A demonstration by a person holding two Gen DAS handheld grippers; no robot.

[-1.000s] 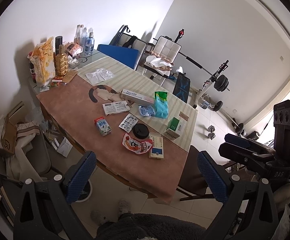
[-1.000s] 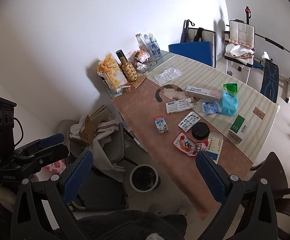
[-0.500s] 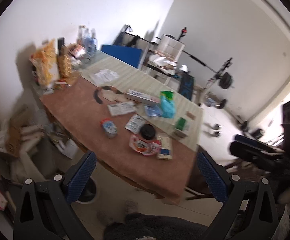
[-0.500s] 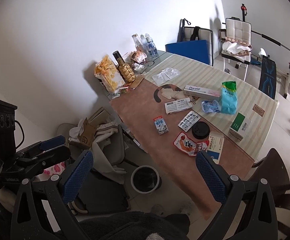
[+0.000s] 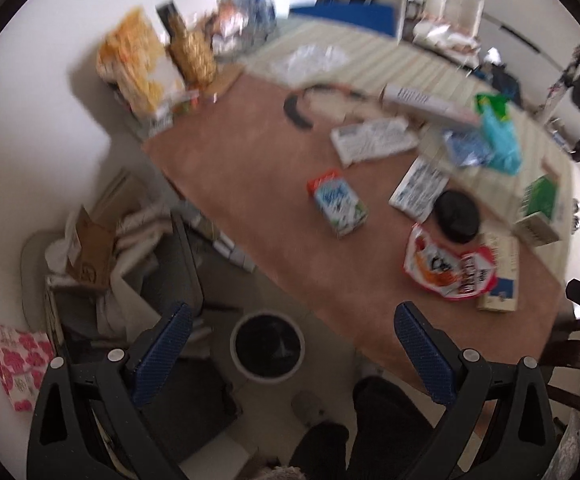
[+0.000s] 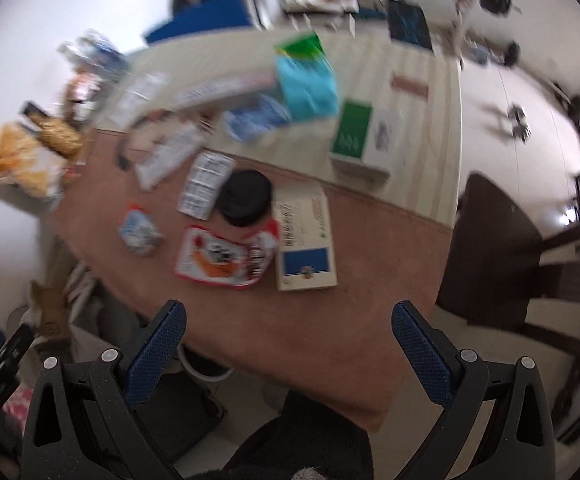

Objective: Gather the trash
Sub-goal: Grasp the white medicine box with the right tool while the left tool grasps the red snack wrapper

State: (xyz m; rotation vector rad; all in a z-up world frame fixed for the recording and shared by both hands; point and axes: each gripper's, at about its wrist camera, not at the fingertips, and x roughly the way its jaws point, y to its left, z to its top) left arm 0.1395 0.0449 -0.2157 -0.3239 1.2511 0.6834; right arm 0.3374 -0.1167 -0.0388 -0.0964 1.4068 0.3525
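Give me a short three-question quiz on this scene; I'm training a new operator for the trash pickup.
1. True or false: the left tool is shut on a wrapper.
2. Where is the waste bin? A) on the table B) on the floor beside the table C) on a chair
3. Fill in: the black round lid lies right behind the red and white ____.

Key: 1 false, both tools are open and empty, the right tool too. 2 B. 3 snack wrapper.
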